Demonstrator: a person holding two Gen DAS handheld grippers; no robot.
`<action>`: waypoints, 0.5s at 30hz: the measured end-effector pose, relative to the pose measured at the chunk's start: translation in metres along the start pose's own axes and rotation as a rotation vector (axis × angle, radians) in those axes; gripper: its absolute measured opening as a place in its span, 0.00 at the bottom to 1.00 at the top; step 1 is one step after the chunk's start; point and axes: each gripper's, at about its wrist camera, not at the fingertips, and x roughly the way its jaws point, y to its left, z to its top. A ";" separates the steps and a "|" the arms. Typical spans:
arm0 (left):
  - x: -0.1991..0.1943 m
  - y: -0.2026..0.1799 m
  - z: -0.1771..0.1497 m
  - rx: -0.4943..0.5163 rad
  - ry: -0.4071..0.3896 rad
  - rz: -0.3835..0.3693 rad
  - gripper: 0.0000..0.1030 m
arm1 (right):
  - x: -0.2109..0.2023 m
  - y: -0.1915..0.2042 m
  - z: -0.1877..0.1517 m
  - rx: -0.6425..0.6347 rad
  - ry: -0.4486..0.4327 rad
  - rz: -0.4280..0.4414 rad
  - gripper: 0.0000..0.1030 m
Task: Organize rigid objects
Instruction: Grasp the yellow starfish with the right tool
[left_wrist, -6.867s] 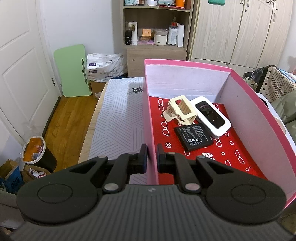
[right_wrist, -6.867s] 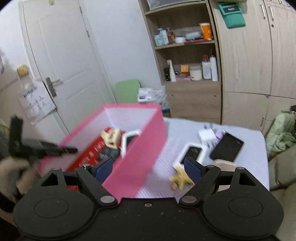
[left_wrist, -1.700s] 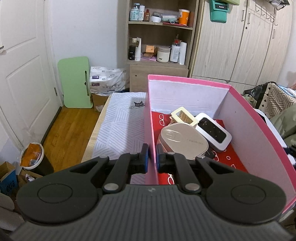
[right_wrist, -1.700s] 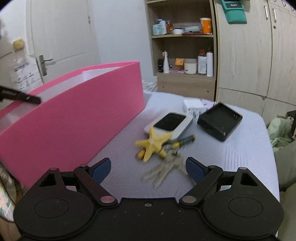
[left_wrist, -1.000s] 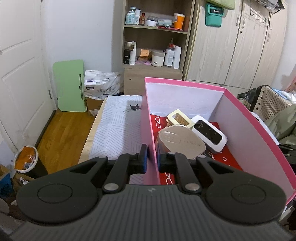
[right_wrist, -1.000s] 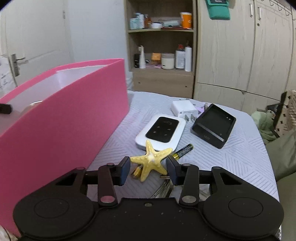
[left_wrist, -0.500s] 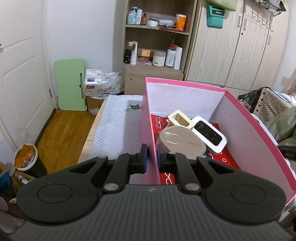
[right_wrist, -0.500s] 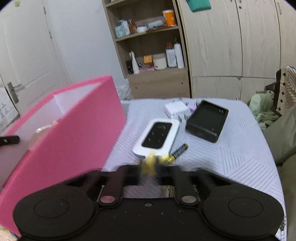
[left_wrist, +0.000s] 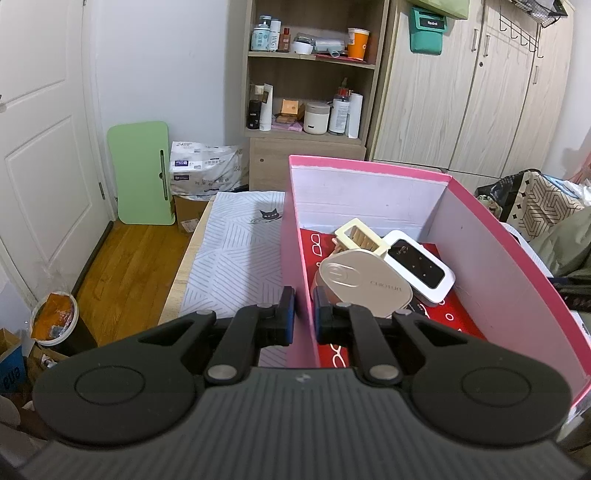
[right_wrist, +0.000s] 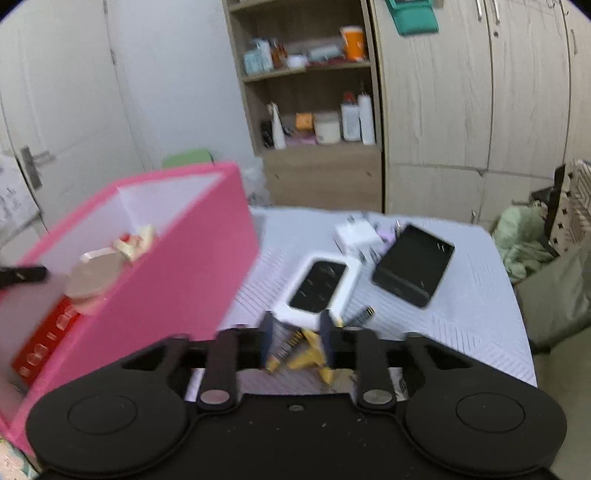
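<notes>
My left gripper (left_wrist: 303, 307) is shut on the left wall of the pink box (left_wrist: 369, 170). Inside the box lie a beige rounded case (left_wrist: 365, 284), a white pocket router (left_wrist: 421, 266) and a cream clip (left_wrist: 360, 236). In the blurred right wrist view my right gripper (right_wrist: 295, 343) has a yellow starfish keychain (right_wrist: 308, 356) between its fingers. Its jaws are opening, and the pads still seem to touch the starfish's arms. The pink box (right_wrist: 177, 273) stands to the left of this gripper.
On the striped white cloth (right_wrist: 472, 295) lie a second white router (right_wrist: 319, 286), a black case (right_wrist: 413, 266), a white charger (right_wrist: 356, 232) and a small battery (right_wrist: 364, 314). Shelves and wardrobes stand behind. A green cushion (right_wrist: 554, 295) is at the right.
My right gripper closed around the starfish keychain and the starfish now sits off the cloth between its fingers. The left gripper keeps its hold on the box wall, unmoved.
</notes>
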 end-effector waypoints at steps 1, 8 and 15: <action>0.000 -0.001 0.000 0.002 0.000 0.001 0.09 | 0.005 -0.002 -0.001 -0.013 0.011 -0.014 0.41; -0.001 -0.001 0.000 0.004 -0.001 0.001 0.09 | 0.035 -0.005 -0.003 -0.116 0.094 -0.025 0.52; -0.001 -0.001 0.000 0.000 -0.004 -0.004 0.09 | 0.022 -0.001 -0.005 -0.127 0.037 -0.018 0.41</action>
